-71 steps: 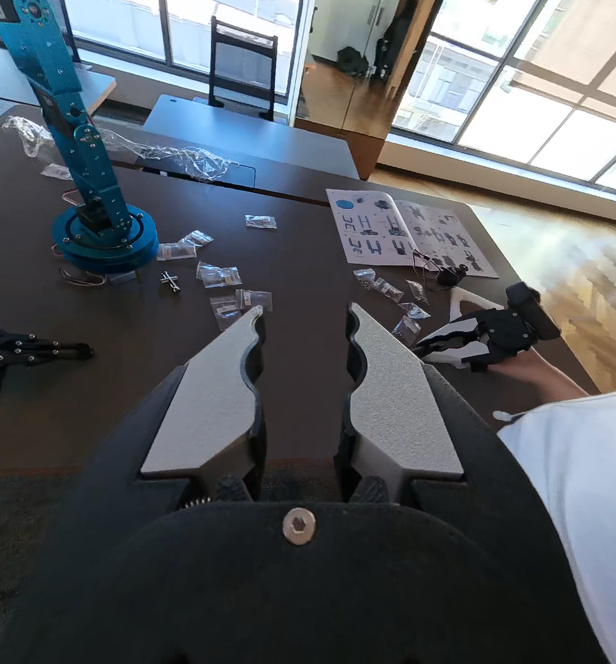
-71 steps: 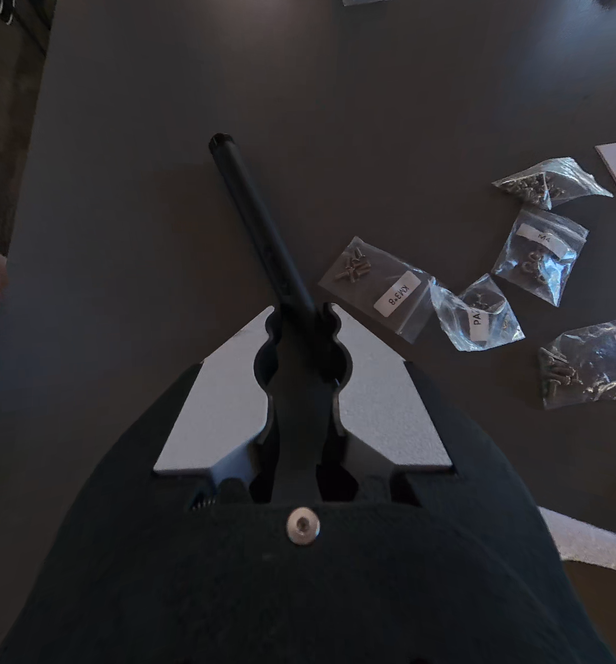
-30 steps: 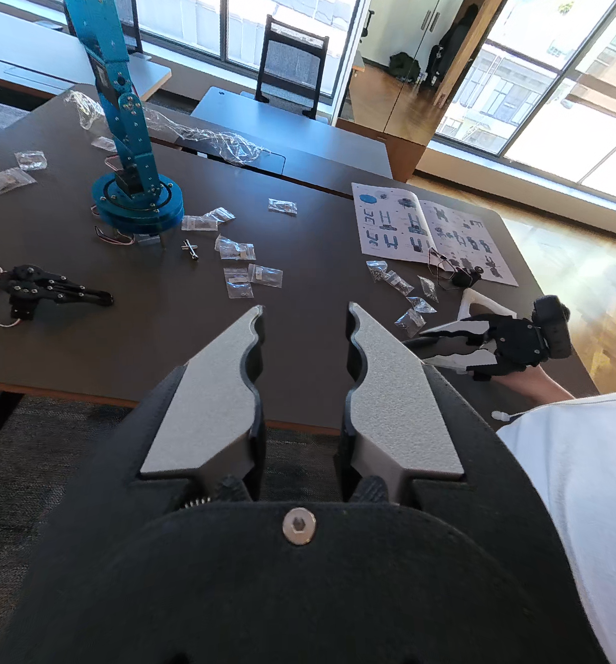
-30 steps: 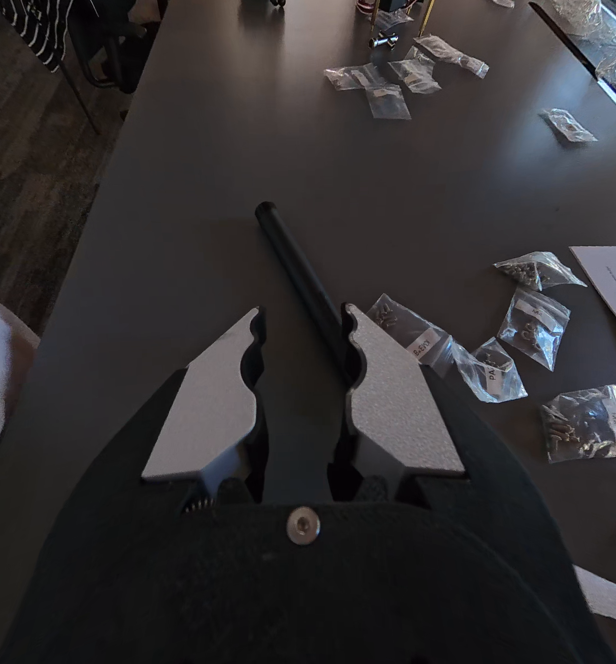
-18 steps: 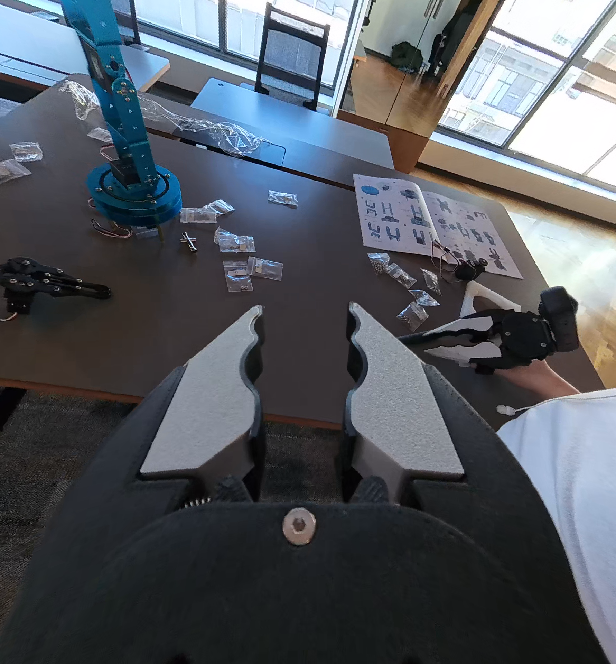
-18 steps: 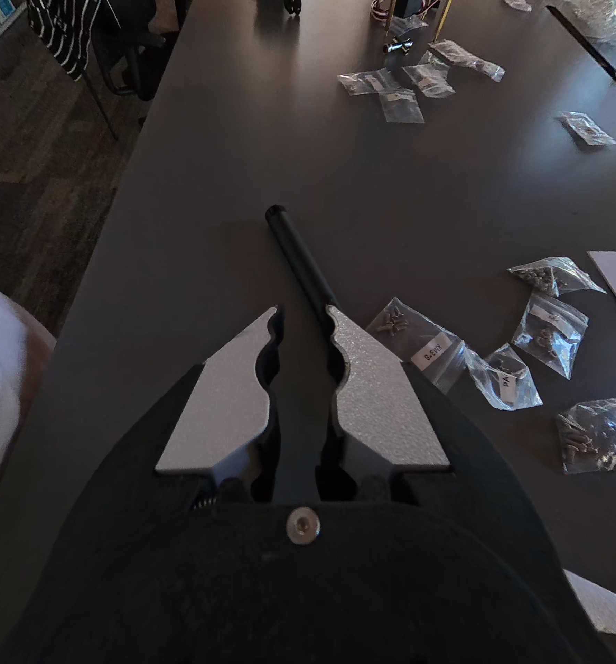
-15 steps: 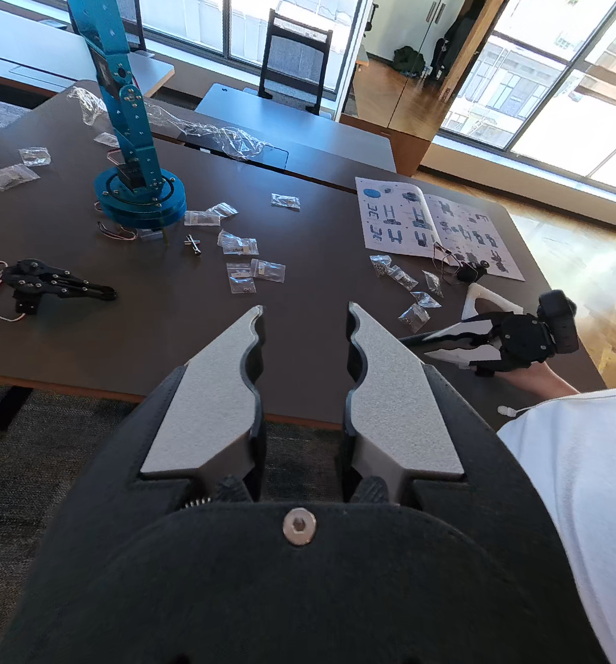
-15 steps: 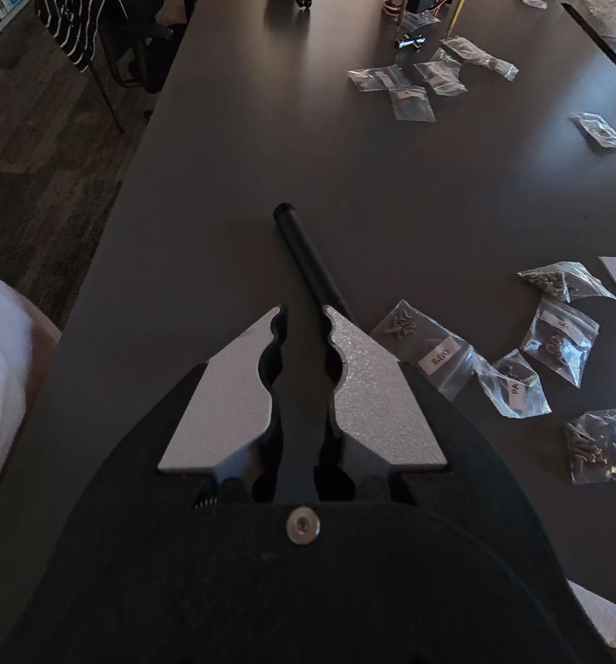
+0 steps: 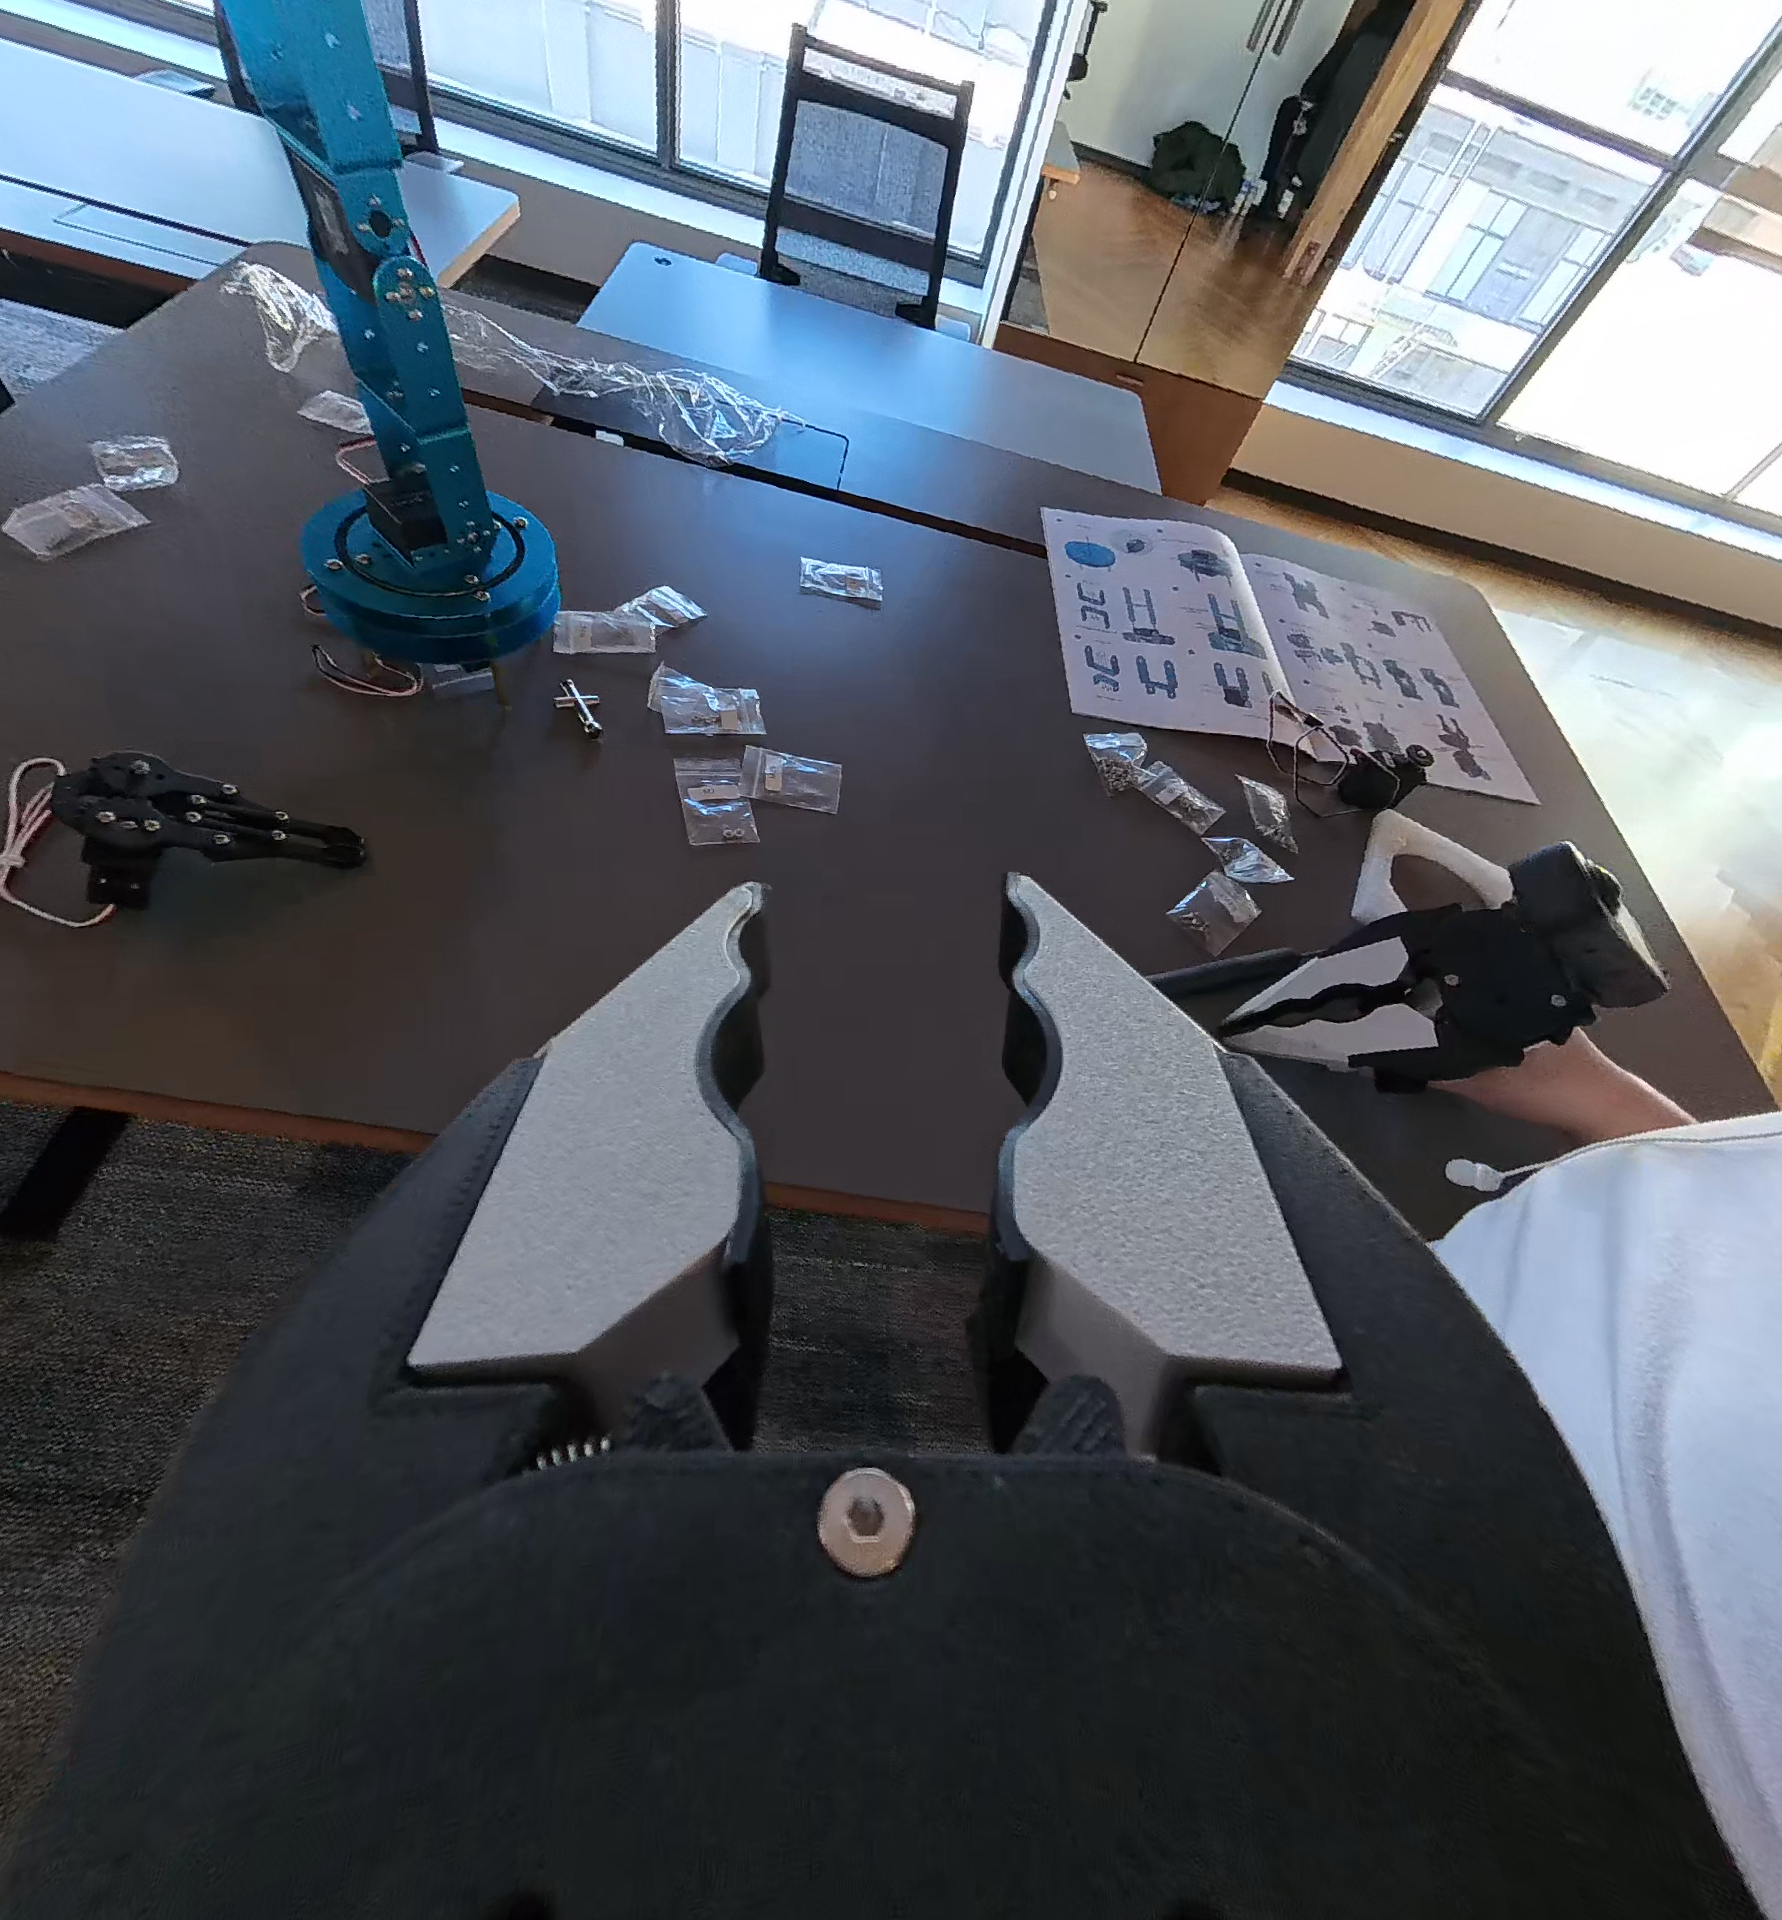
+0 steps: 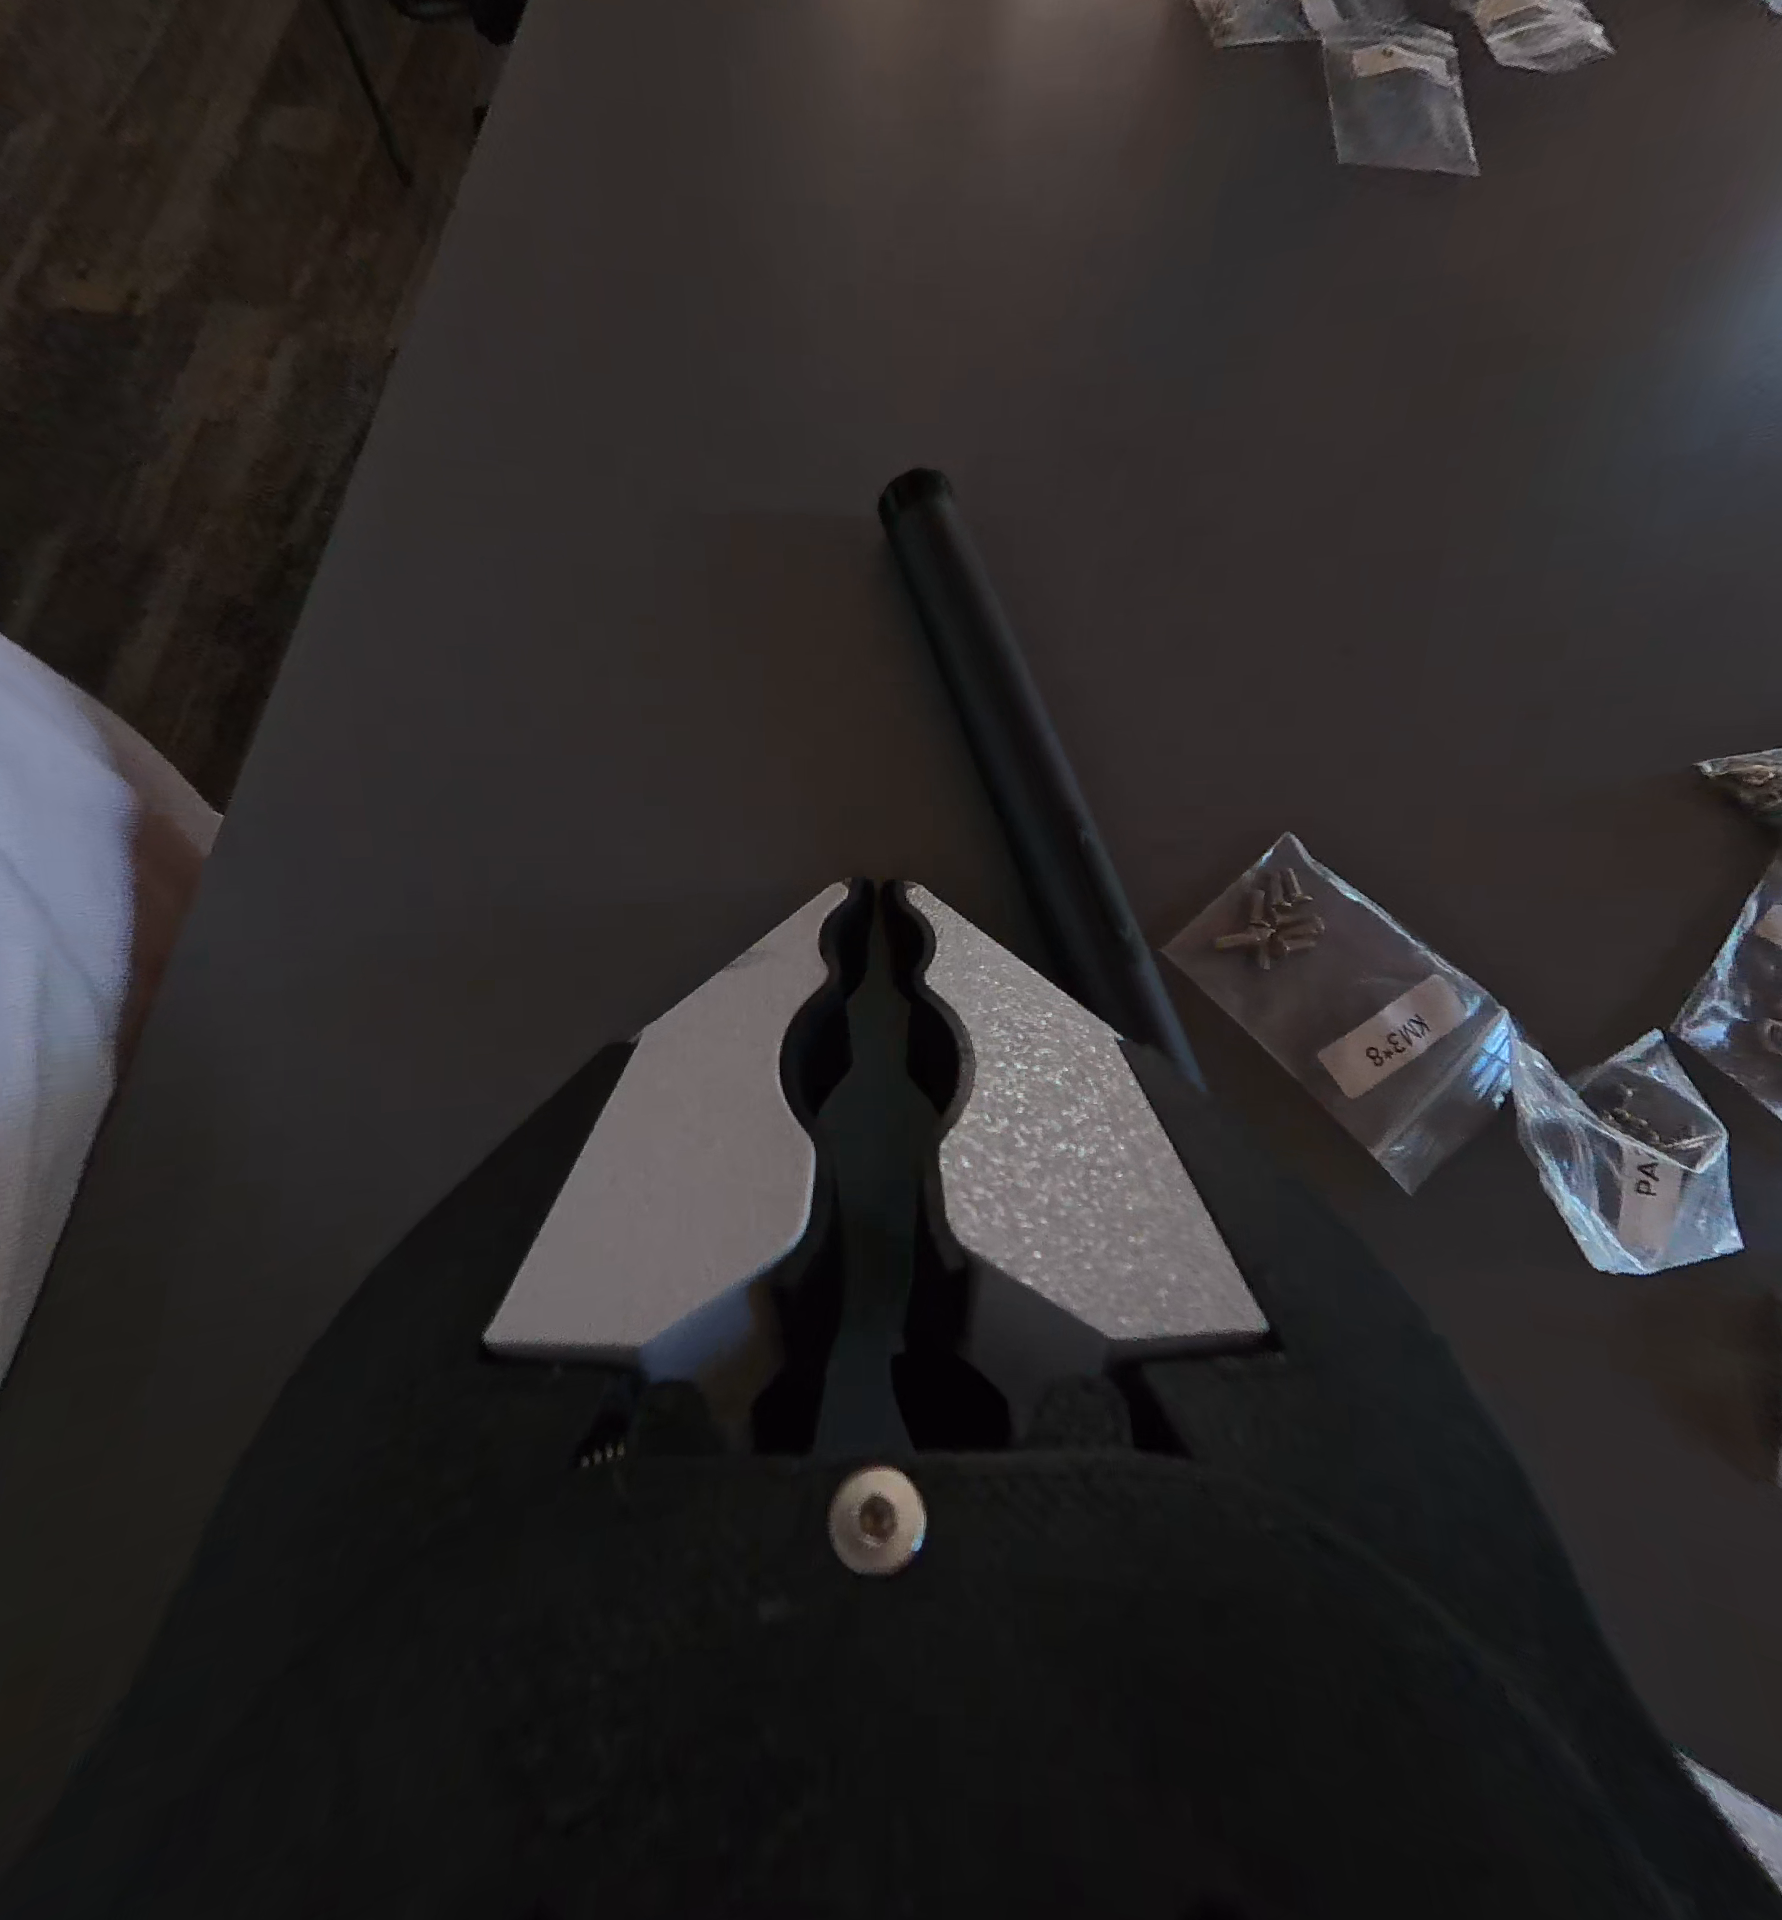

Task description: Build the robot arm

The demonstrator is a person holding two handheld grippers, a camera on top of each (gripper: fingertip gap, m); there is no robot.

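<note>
A dark table (image 10: 1074,312) in a windowed office. The right claw (image 10: 879,885) is pinched closed on nothing, the black screwdriver (image 10: 1022,748) lying just beside its right finger; any sideways nudge could roll it into the screw bags (image 10: 1354,997). The left claw (image 9: 882,904) hangs wide open and empty.

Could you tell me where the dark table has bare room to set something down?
Bare: the near strip between the black claw and the black rod, before the left gripper. Crowded: around the blue arm and the bags by the booklet.
</note>
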